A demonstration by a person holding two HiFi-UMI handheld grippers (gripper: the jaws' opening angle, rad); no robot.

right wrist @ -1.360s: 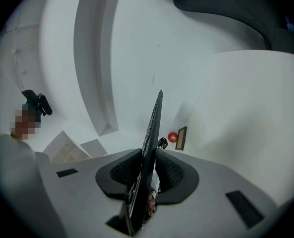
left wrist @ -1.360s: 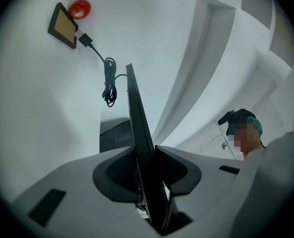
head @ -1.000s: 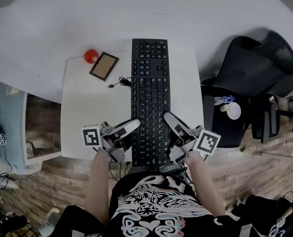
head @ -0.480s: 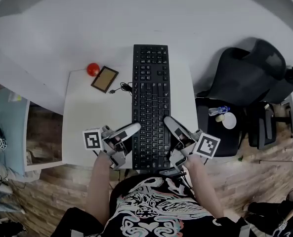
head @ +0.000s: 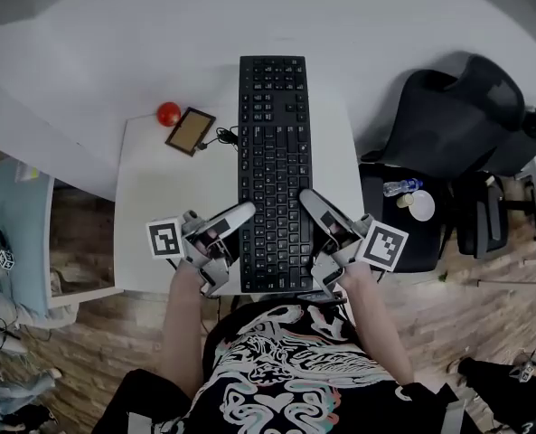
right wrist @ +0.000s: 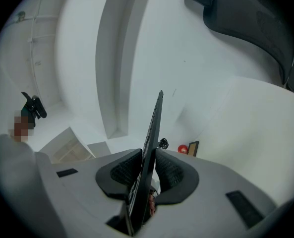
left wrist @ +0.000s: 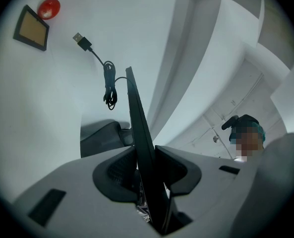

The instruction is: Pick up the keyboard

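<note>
black keyboard [head: 272,170] is held lengthwise over the white table [head: 159,233], near end by the person's body, far end poking past the table's far edge. it looks raised off the top, though no view shows the gap.

left gripper [head: 242,213] is clamped on the keyboard's left long edge near the near end. the left gripper view shows the thin slab squeezed between both ribbed pads. right gripper [head: 305,199] is clamped the same way on the right long edge.

handling guess: light, stiff plastic board, long, so a 1-end hold leaves the far end levering down. 2 grips on opposite edges look sensible. smooth edges could slip, and keys could get pressed or popped if the pads ride inward. its usb cable [left wrist: 108,86] trails loose on the table and may drag.

writing: key legends too small to read, no brand visible. marker cubes [head: 165,240] show square patterns only.
</note>
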